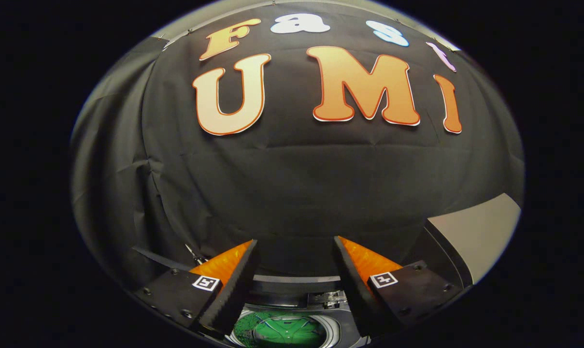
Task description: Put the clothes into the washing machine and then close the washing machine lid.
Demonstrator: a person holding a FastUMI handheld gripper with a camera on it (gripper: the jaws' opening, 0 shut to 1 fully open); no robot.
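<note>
My gripper (295,249) is open, its two fingers spread wide with nothing between them, and it sits high up facing the booth's black cloth wall. Below and between the fingers lies the round mouth of the washing machine (328,299), and a green garment (284,329) lies inside its drum. To the right of the right finger stands the raised washing machine lid (475,232), a pale grey panel with a dark rim, tilted upright.
The black cloth wall hangs just beyond the fingers. A thin dark edge and a small metal part (193,253) show to the left of the left finger.
</note>
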